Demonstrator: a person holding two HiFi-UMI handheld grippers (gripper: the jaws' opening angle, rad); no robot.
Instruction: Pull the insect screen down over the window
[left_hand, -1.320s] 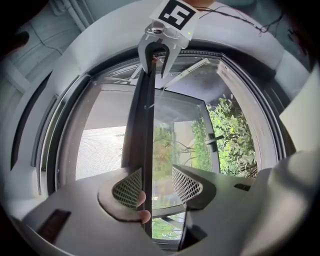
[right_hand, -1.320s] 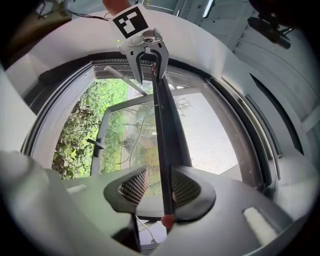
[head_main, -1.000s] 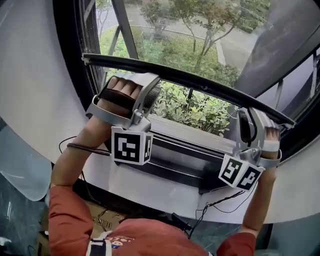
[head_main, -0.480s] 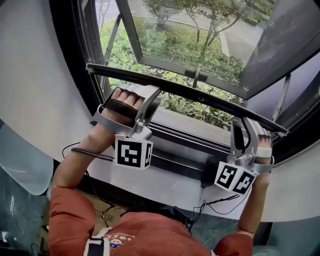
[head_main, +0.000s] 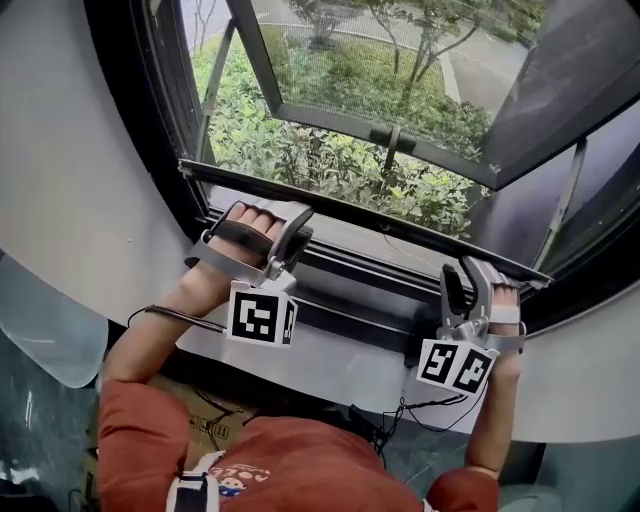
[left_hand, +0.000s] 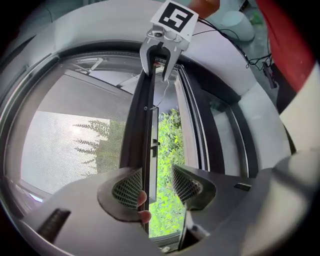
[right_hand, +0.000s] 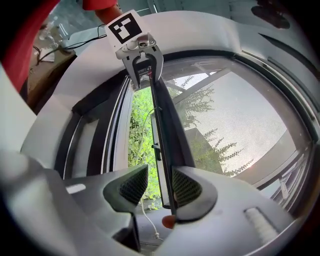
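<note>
The insect screen's dark bottom bar (head_main: 370, 215) runs slantwise across the window, low over the sill track (head_main: 360, 290); its grey mesh (left_hand: 65, 145) stretches away behind it. My left gripper (head_main: 288, 238) straddles the bar near its left end. Its jaws stand apart and the bar (left_hand: 137, 125) lies along the left pad, with the right pad clear; a fingertip shows behind the left jaw. My right gripper (head_main: 463, 283) straddles the bar near its right end. The bar (right_hand: 167, 125) lies against the right pad, with a gap to the other. Each gripper shows in the other's view: the right gripper (left_hand: 160, 50) and the left gripper (right_hand: 142, 62).
Beyond the screen an outward-opened sash with a handle (head_main: 385, 135) stands over green shrubs. A white curved wall (head_main: 90, 180) flanks the window. A thin pull cord (right_hand: 145, 220) hangs by the frame. Cables (head_main: 170, 320) lie on the white ledge, and a cardboard box (head_main: 195, 420) sits below.
The bar has come down from mid-window to just above the sill track, and both grippers have moved down with it.
</note>
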